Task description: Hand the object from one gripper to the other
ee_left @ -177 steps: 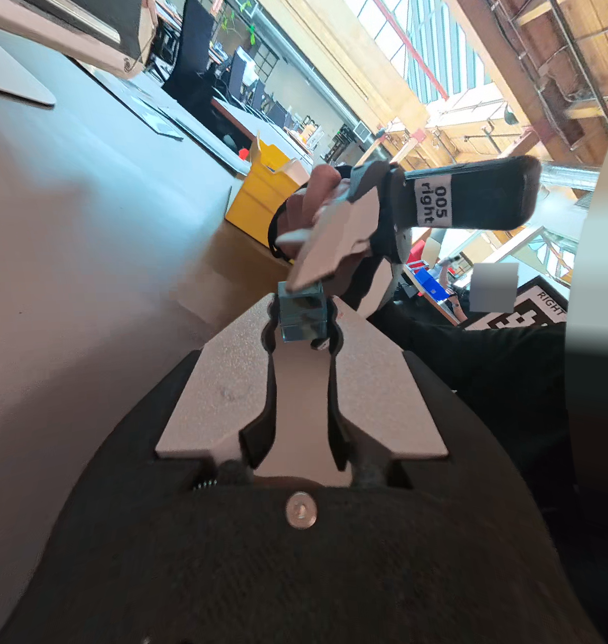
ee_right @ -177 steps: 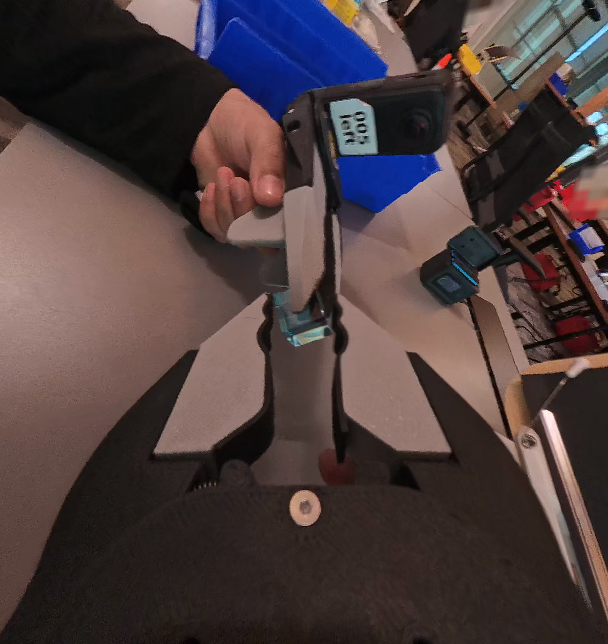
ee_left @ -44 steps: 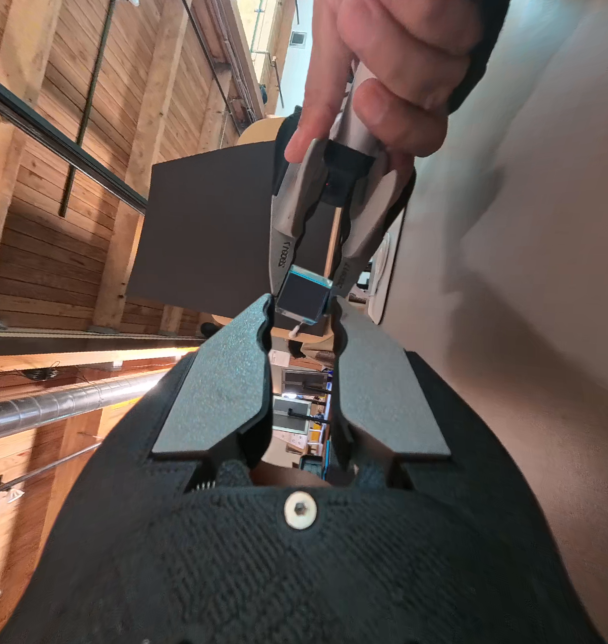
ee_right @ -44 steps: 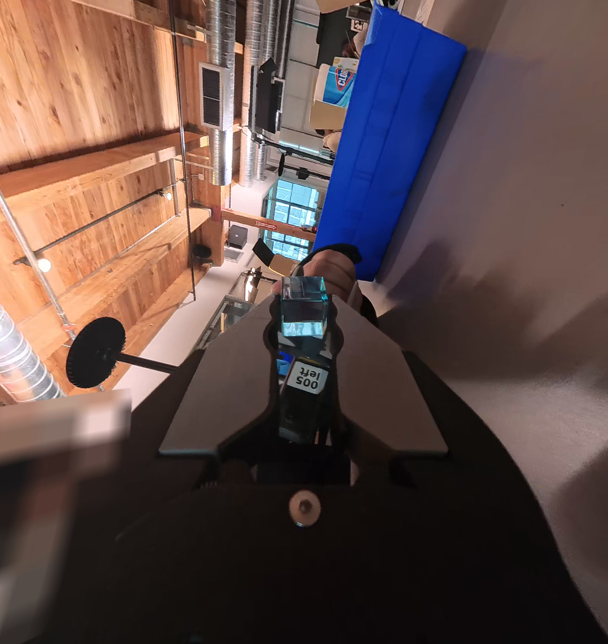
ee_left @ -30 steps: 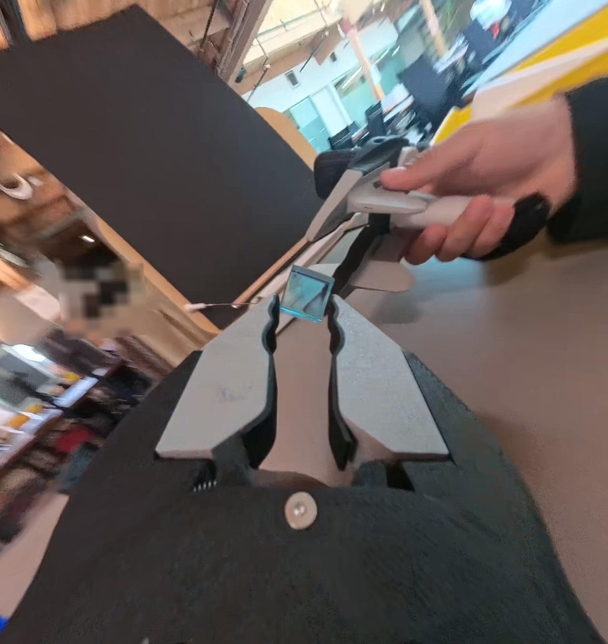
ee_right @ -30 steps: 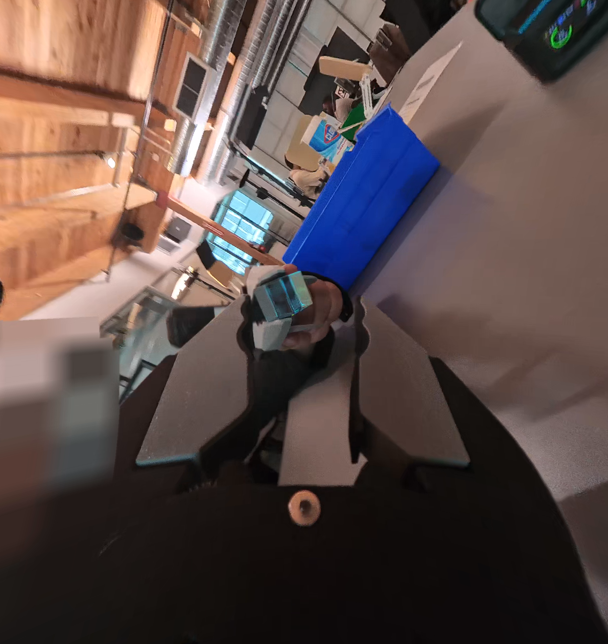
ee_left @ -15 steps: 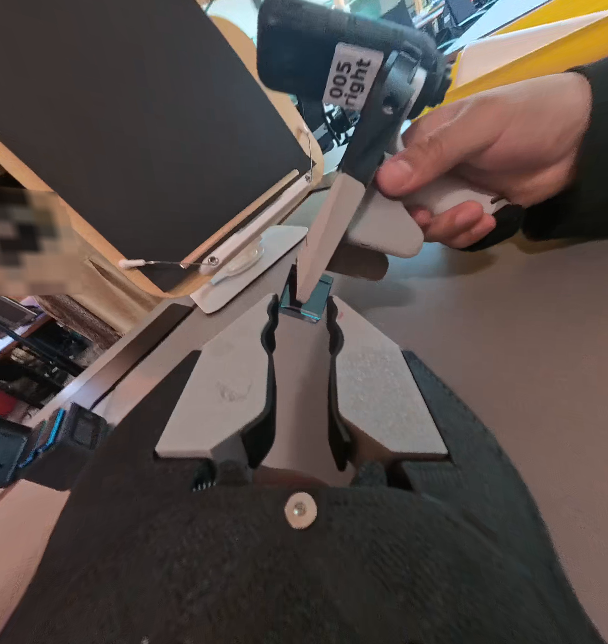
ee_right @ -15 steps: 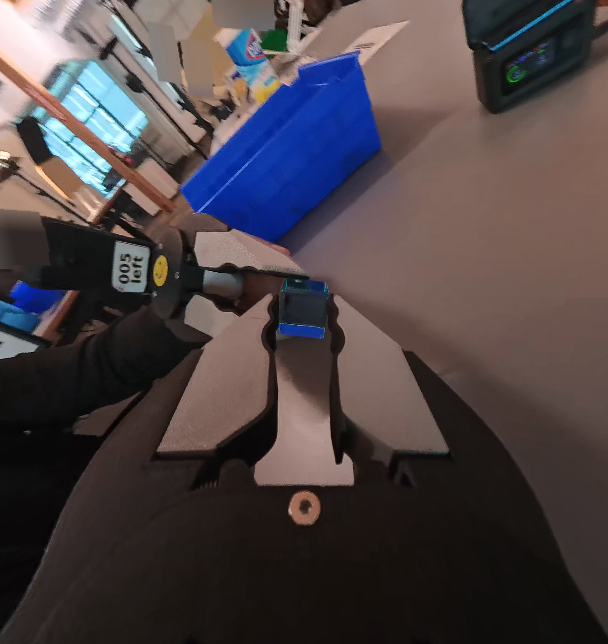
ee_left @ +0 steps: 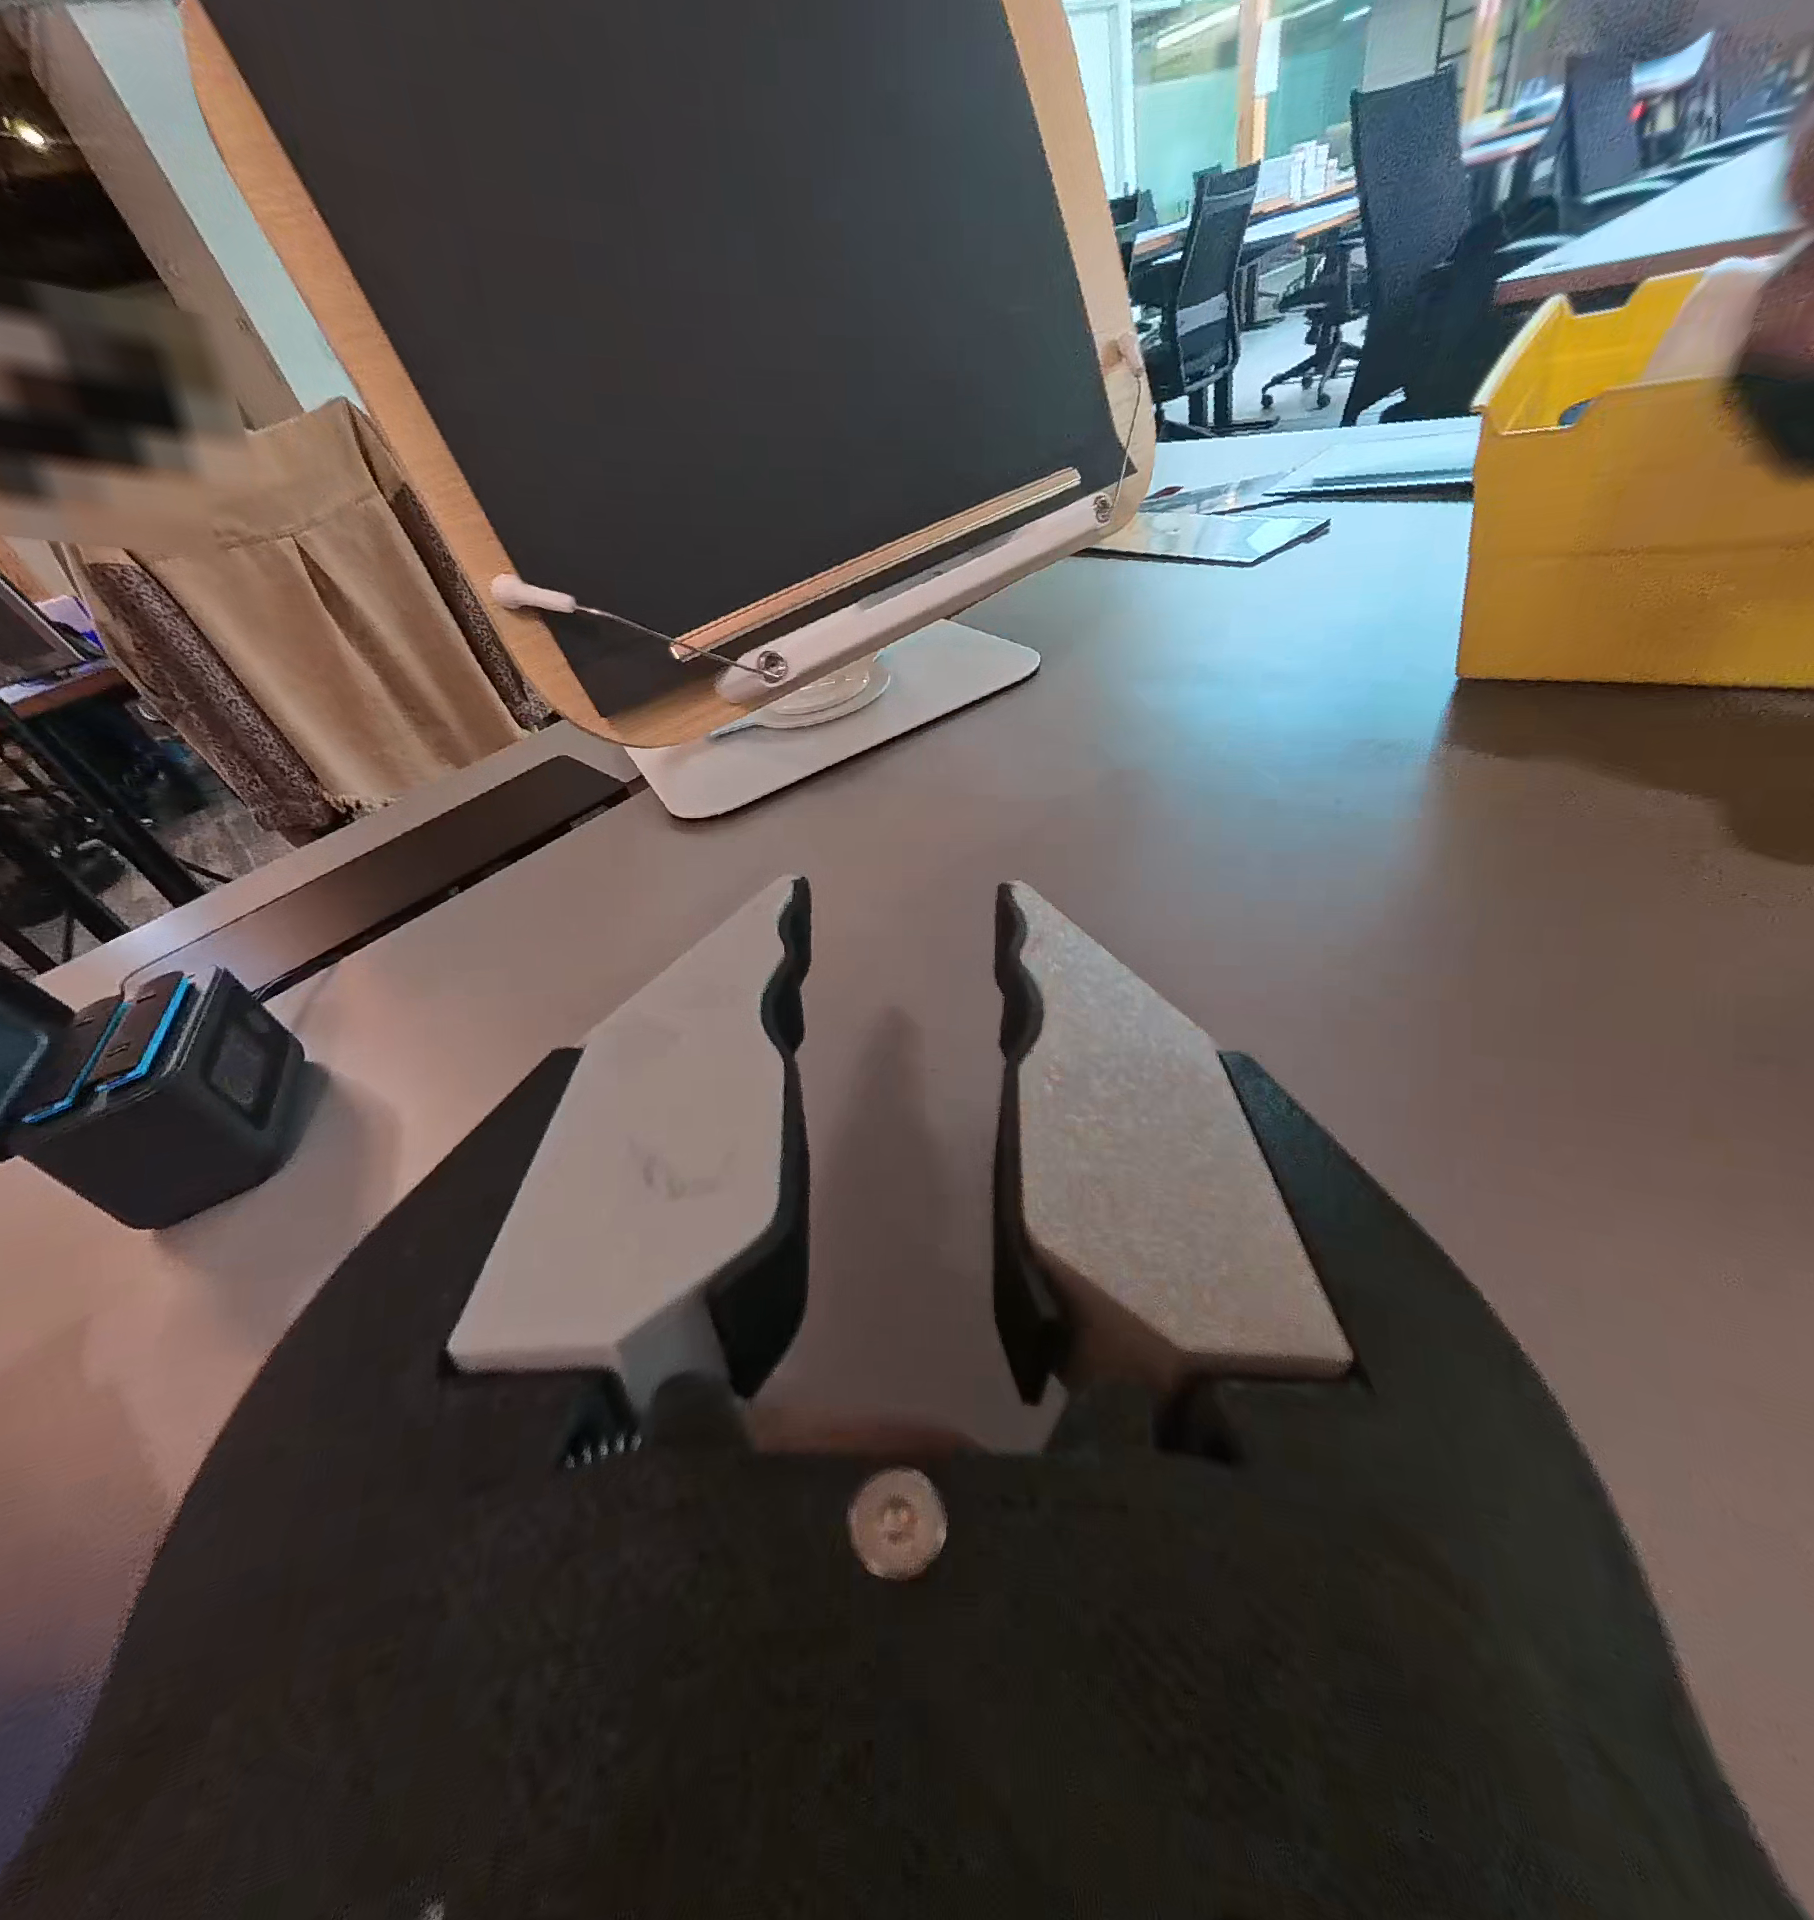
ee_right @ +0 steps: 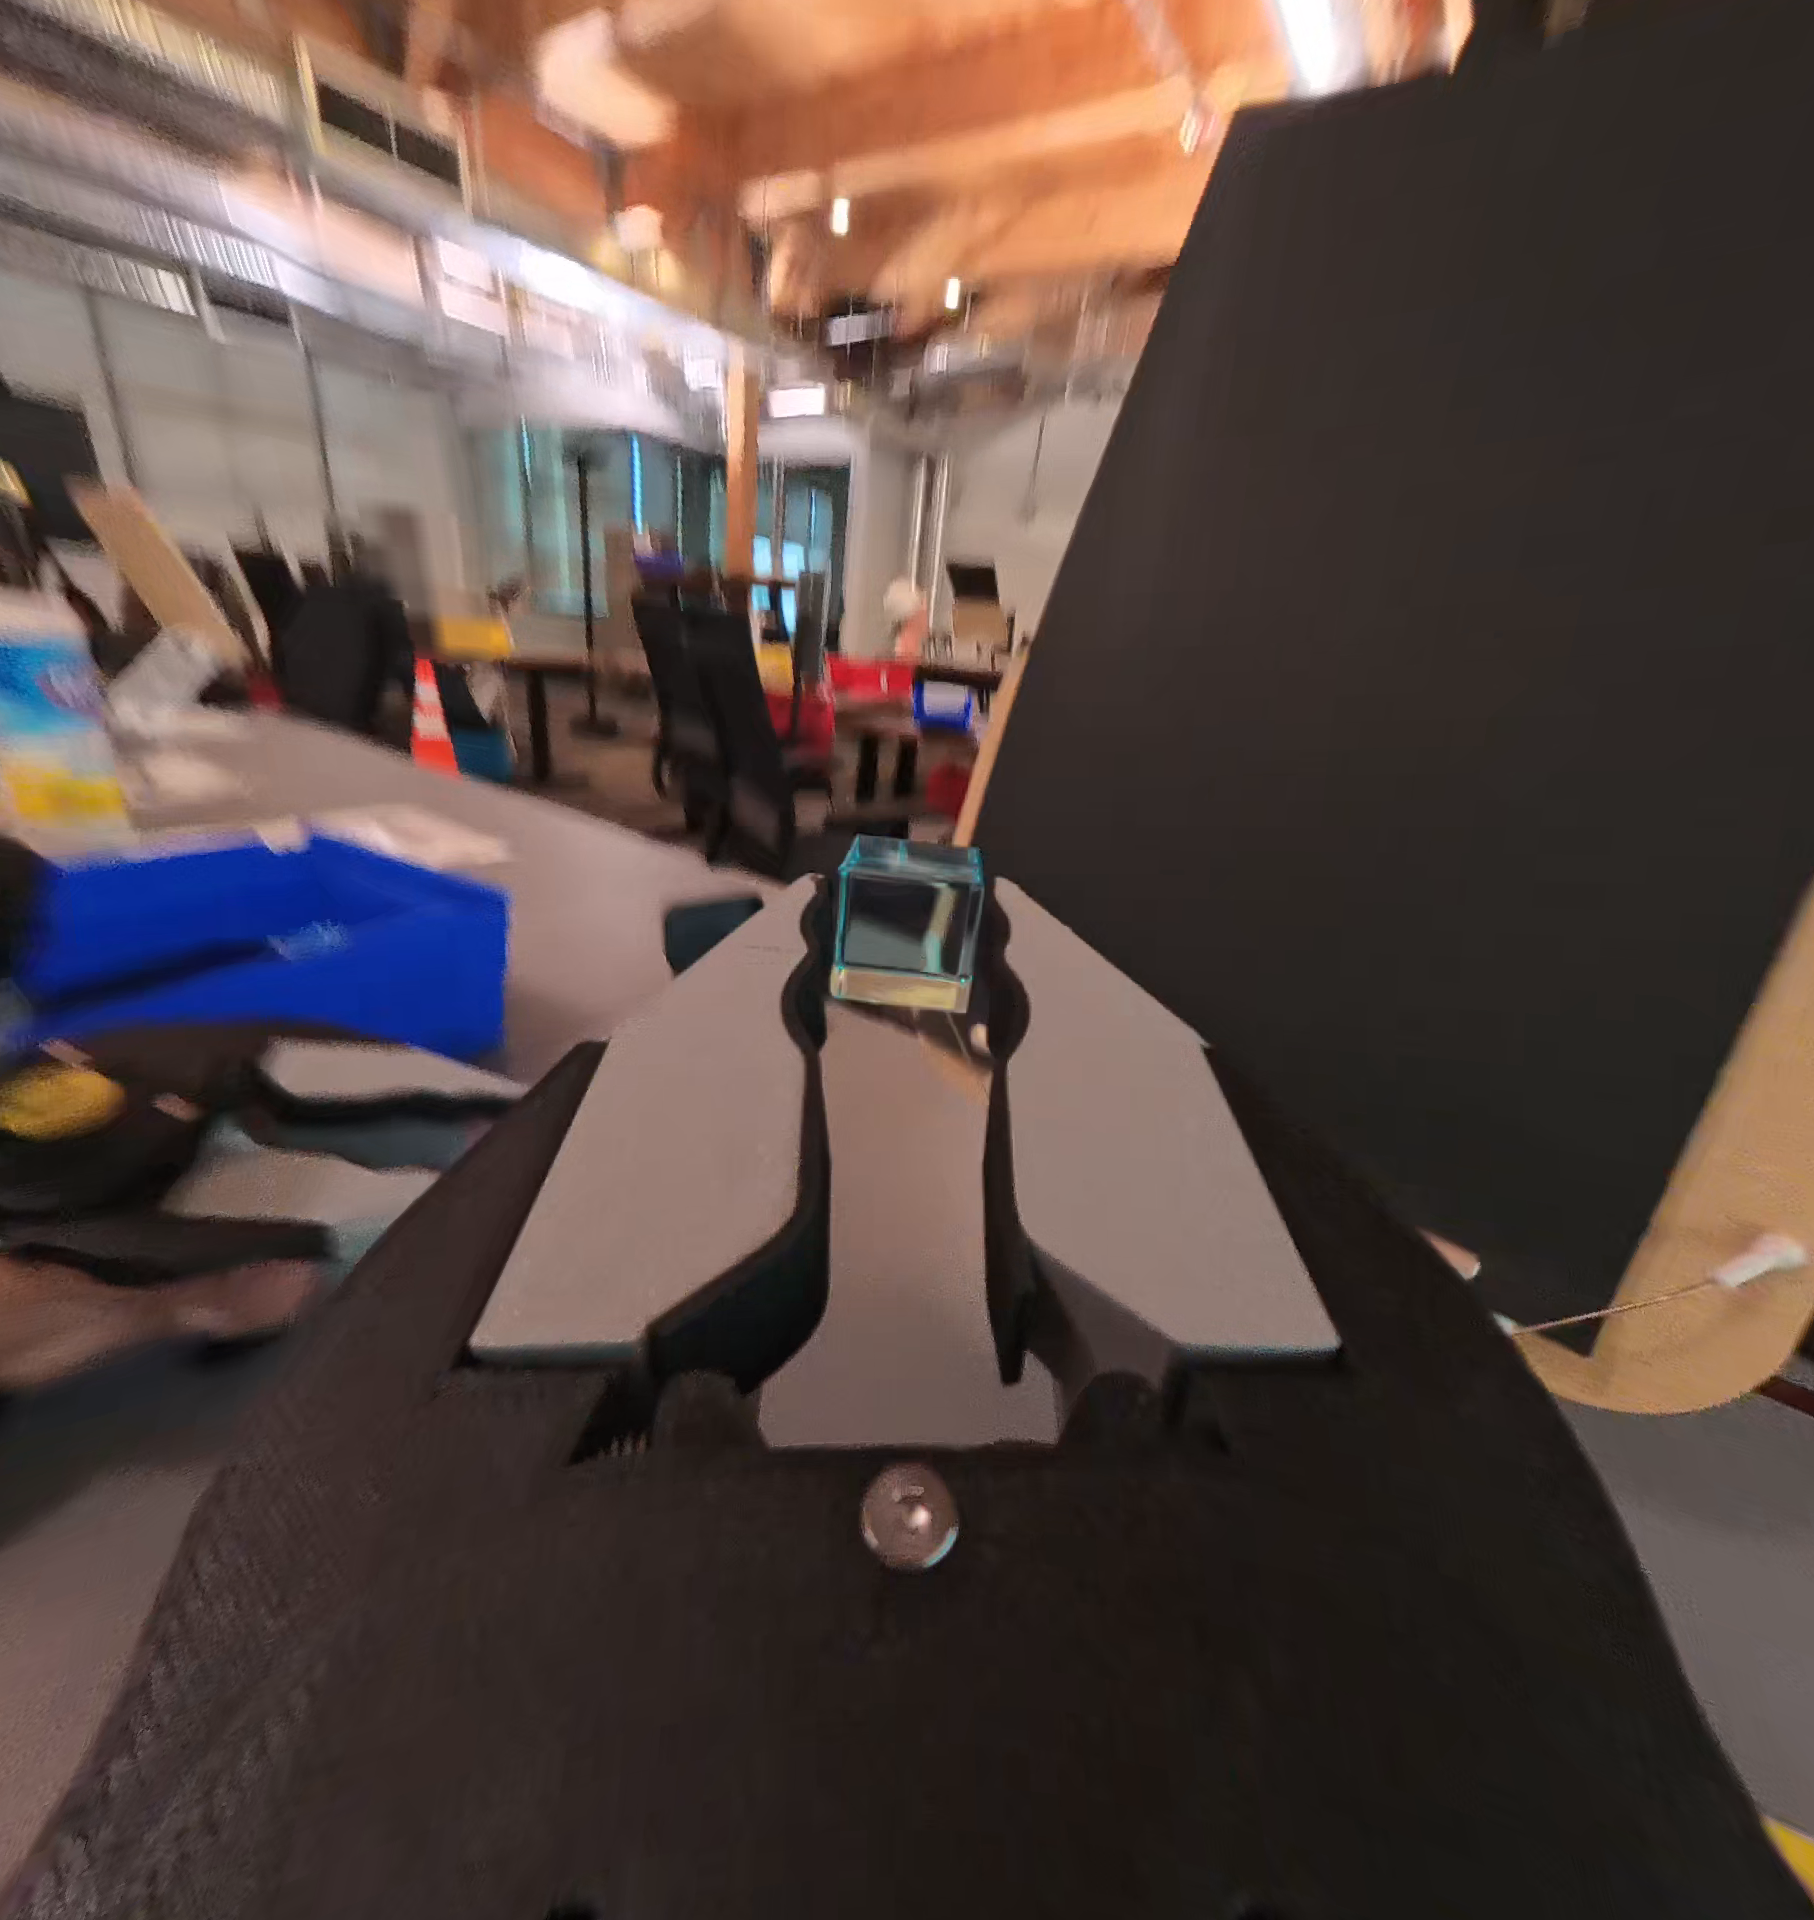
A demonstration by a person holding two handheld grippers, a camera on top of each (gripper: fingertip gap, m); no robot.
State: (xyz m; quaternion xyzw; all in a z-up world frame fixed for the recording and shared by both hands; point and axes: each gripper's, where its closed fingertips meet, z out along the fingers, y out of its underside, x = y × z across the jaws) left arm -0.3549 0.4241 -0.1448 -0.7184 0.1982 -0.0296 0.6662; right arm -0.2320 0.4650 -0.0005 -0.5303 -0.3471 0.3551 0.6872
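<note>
Brown desk (ee_left: 1298, 935), black board on a stand (ee_left: 674, 312) far left, office chairs (ee_left: 1402, 208) by far windows, wooden ceiling (ee_right: 934, 125) with lights

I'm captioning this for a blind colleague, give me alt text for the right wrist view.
The right gripper pinches a small clear glass cube at its fingertips, raised above a grey table. A blue bin sits left; a black board stands right.

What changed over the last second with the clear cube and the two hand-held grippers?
The left hand-held gripper let go of the clear cube; its fingers now stand apart with nothing between them. The right hand-held gripper closed on the cube and carried it away, so the two no longer meet. The black board on its stand and the yellow bin stayed put.
</note>
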